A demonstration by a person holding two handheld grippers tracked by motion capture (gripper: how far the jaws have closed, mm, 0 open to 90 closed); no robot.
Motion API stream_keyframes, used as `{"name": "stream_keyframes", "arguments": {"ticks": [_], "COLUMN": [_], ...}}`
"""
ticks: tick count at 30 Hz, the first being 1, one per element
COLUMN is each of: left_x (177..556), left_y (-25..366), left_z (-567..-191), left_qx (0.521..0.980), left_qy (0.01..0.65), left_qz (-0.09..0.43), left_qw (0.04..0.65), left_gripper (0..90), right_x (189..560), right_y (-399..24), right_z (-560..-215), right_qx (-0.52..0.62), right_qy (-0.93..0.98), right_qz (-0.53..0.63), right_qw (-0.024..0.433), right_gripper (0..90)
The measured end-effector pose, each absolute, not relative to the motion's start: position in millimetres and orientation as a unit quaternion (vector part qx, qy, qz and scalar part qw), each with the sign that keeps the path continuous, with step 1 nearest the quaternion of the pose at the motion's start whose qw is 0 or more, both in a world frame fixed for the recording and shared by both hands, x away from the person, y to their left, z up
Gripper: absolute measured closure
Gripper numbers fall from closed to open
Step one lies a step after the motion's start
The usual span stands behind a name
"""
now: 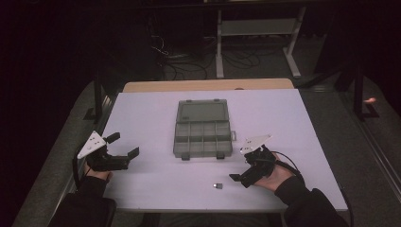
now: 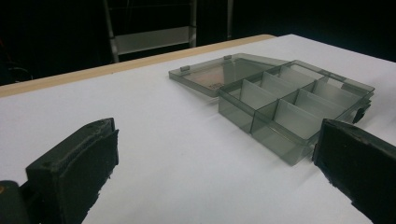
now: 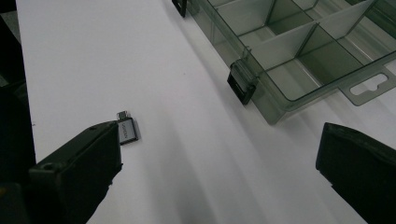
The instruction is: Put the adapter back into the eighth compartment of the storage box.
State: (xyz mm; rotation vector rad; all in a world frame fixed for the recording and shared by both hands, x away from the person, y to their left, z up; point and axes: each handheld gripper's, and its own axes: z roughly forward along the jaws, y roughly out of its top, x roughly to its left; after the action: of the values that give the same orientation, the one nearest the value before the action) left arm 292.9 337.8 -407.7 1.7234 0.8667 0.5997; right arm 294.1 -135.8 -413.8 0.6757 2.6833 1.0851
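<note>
Darkness surrounds a white bench (image 1: pixel 156 113), with cables on the floor and a light metal frame (image 1: pixel 255 28) beyond its far wooden edge. Near the middle of the bench lies a smoky grey transparent organizer box (image 1: pixel 203 137), its lid (image 1: pixel 202 112) folded flat back toward the far side and its divided compartments open to view; from the left gripper view the box (image 2: pixel 299 107) sits ahead and to the right, its compartments looking bare. The left gripper (image 1: pixel 124 145) is held in a hand (image 1: pixel 97 174) near the bench's left edge, its fingers (image 2: pixel 74 172) spread wide apart with nothing between them. The right gripper (image 1: pixel 236 177) is held low at the near right, fingers (image 3: pixel 79 168) likewise wide apart and gripping nothing. A small silver adapter (image 1: pixel 218 186) lies on the bench just left of the right gripper, well apart from the box; in the right gripper view the adapter (image 3: pixel 127 129) lies just beside the tip of the left-hand finger, and the box's black latch (image 3: pixel 242 84) is ahead.
</note>
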Motion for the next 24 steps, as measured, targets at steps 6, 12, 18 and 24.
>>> {"name": "stream_keyframes", "arguments": {"ticks": [6,12,18,24], "left_x": [293,293,293,293], "left_y": [338,338,338,338], "left_z": [-408,-408,-408,-408], "left_qx": [0.724,0.724,0.724,0.725], "left_qy": [0.362,0.362,0.362,0.361], "left_qz": [0.251,0.252,0.251,0.251], "left_qw": [0.531,0.531,0.531,0.531], "left_gripper": [0.0,0.0,0.0,0.0], "right_x": [294,293,292,292], "right_y": [-133,-128,-124,-120], "right_z": [-415,-416,-417,-418], "right_qx": [0.222,0.214,0.208,0.202], "right_qy": [0.904,0.909,0.913,0.916], "right_qz": [0.356,0.350,0.343,0.338], "right_qw": [0.081,0.078,0.076,0.073], "right_gripper": [0.0,0.0,0.0,0.0]}}
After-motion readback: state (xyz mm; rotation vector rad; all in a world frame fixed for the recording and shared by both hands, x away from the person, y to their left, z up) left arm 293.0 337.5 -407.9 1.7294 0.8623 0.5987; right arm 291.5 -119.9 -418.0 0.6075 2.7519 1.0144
